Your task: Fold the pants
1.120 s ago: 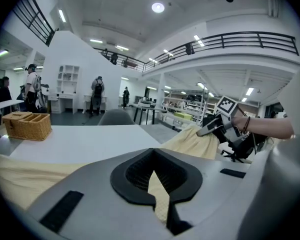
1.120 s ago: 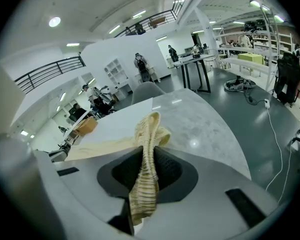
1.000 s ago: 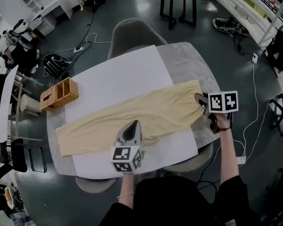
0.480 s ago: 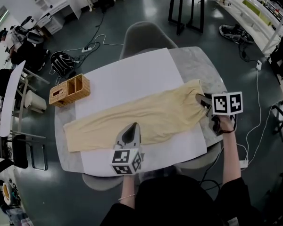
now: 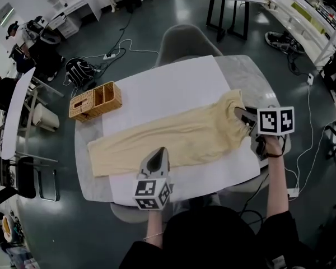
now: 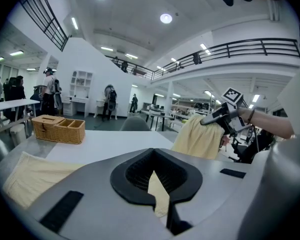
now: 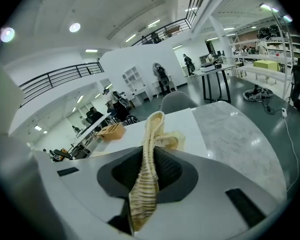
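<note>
The pale yellow pants (image 5: 173,136) lie stretched across a white sheet (image 5: 162,91) on the marble table (image 5: 247,74). My right gripper (image 5: 239,114) is shut on the ribbed waistband (image 7: 149,154) at the right end and holds it raised off the table, so the cloth bunches there. In the left gripper view that lifted end (image 6: 197,136) hangs from the right gripper (image 6: 210,120). My left gripper (image 5: 157,154) is at the pants' near edge around the middle, shut on a sliver of the yellow cloth (image 6: 159,194). The leg ends lie flat at the left.
A wicker basket (image 5: 95,101) stands at the table's far left corner. A grey chair (image 5: 187,41) is tucked in at the far side. Cables and a power strip (image 5: 294,192) lie on the floor to the right. People stand by desks at the far left.
Both grippers have moved with the pants. The right end has risen and bunched up, and the cloth has shifted towards the left across the sheet.
</note>
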